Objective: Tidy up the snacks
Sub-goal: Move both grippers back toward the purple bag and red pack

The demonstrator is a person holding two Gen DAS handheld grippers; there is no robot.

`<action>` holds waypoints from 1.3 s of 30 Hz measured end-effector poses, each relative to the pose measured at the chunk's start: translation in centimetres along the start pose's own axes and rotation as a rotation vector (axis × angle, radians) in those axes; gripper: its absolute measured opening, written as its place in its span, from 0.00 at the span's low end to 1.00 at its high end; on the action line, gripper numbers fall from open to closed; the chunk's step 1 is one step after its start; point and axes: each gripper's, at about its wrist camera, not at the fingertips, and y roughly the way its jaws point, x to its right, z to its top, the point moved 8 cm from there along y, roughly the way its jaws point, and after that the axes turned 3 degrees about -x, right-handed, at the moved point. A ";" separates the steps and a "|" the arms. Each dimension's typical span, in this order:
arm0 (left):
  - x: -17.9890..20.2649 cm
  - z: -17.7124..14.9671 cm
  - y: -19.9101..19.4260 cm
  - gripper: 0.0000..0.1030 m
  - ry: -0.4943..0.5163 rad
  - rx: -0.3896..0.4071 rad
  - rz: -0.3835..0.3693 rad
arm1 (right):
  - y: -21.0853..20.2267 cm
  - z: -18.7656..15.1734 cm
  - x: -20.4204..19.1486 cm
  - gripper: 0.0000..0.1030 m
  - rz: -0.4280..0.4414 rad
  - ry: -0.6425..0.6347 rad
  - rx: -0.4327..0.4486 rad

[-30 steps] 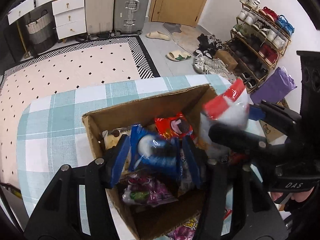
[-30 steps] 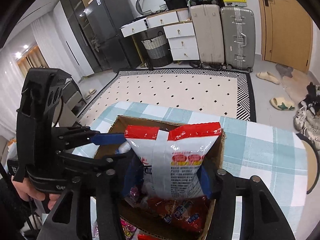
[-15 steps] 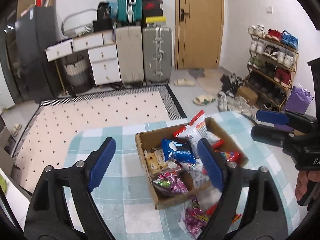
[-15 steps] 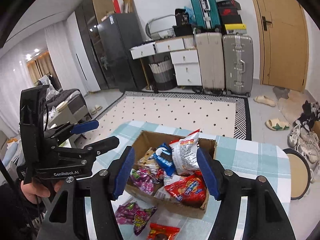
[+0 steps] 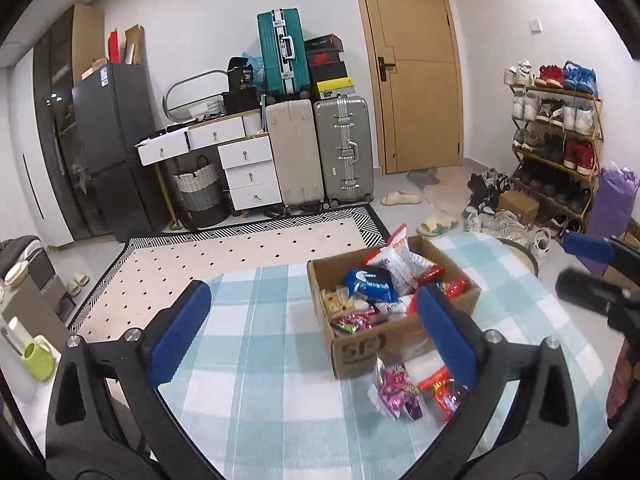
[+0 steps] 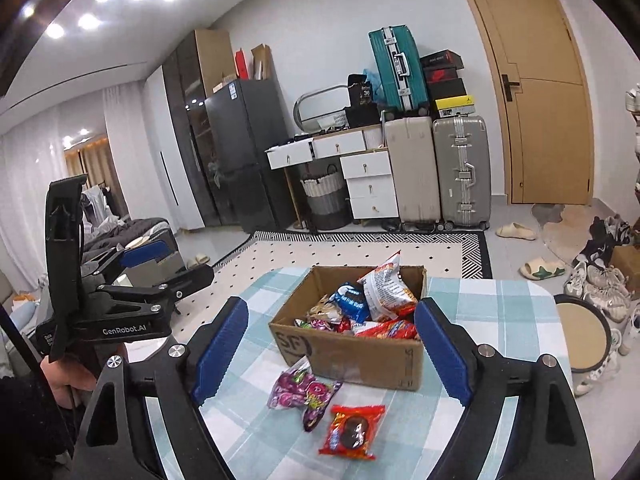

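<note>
hand-held gripper [image 6: 330, 350] empty, box [image 6: 352, 354] holding snacks [image 6: 372, 304]

Both wrist views raised, set back, facing the cardboard box [image 5: 394, 312] [image 6: 352, 354], left view seemingly nearer, shared tabletop.

Black two-finger grippers with blue pads

The left gripper [image 6: 160, 268] has a black frame printed "GenRobot.AI", silver screws and blue pads [image 6: 146, 249]; beneath that lettering, bare skin and a dark sleeve show. The right gripper [image 6: 332, 348] has matching black arms, blue pads, silver screws.
</note>
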 end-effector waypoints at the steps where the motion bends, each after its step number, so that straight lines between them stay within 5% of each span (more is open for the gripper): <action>1: 0.0 -0.4 -0.9 1.00 -0.003 0.002 -0.006 | -0.4 -0.4 -0.2 0.89 -0.006 -0.008 0.007; 18: 1.5 -7.6 -6.3 1.00 -0.076 -0.056 -0.085 | -3.5 -7.2 -5.6 0.97 -0.049 -0.039 0.055; 39: 1.0 -17.4 2.9 0.99 -0.206 -0.273 -0.167 | 2.5 -13.8 -3.1 0.98 -0.054 0.104 -0.082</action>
